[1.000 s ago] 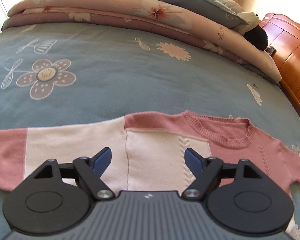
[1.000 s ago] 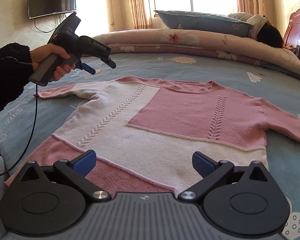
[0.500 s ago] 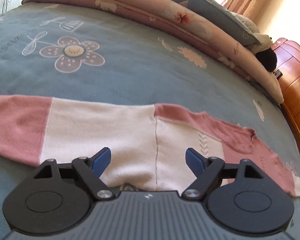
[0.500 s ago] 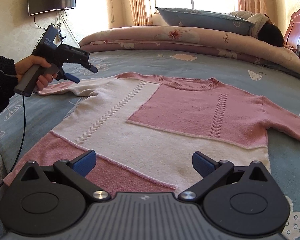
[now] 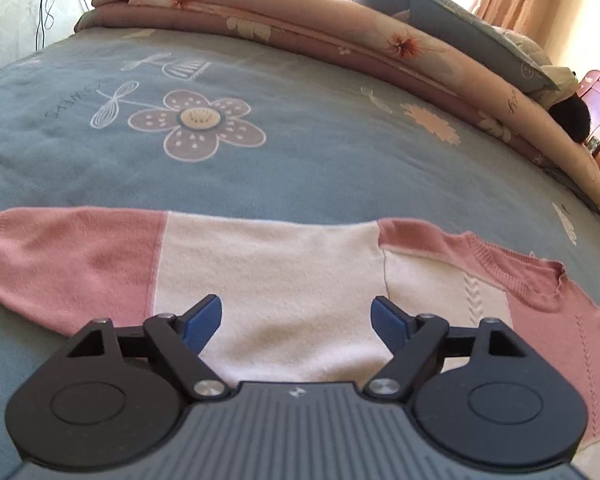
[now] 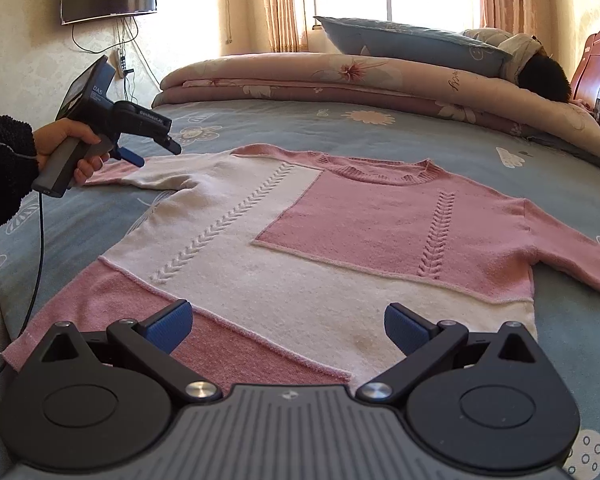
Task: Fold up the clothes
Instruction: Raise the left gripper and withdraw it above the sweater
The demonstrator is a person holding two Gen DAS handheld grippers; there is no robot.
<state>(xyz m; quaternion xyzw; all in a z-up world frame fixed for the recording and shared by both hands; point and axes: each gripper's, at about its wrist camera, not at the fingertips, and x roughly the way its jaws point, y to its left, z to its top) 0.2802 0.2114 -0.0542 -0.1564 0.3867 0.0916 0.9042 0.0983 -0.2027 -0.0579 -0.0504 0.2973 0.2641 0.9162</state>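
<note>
Sweater (image 6: 340,240): being kept flat, unfolded, on the bed (image 6: 260,120). Left gripper (image 5: 296,322): having been lowered over the left sleeve (image 5: 180,264), jaws being held wide, empty. Right gripper (image 6: 288,326): jaws being held open above the hem; first fold is being prepared.

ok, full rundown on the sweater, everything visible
The sweater is a knit pullover in pink and cream blocks with a ribbed round pink neck and raised braid-like columns down the front. It lies flat, front up, on the blue flowered bedspread, both sleeves spread outward, hem towards the right tool. A faint yellowish stain sits on the cream band near the hem. The left tool is open above the cream part of one sleeve; contact cannot be told. Nothing grips it.
</note>
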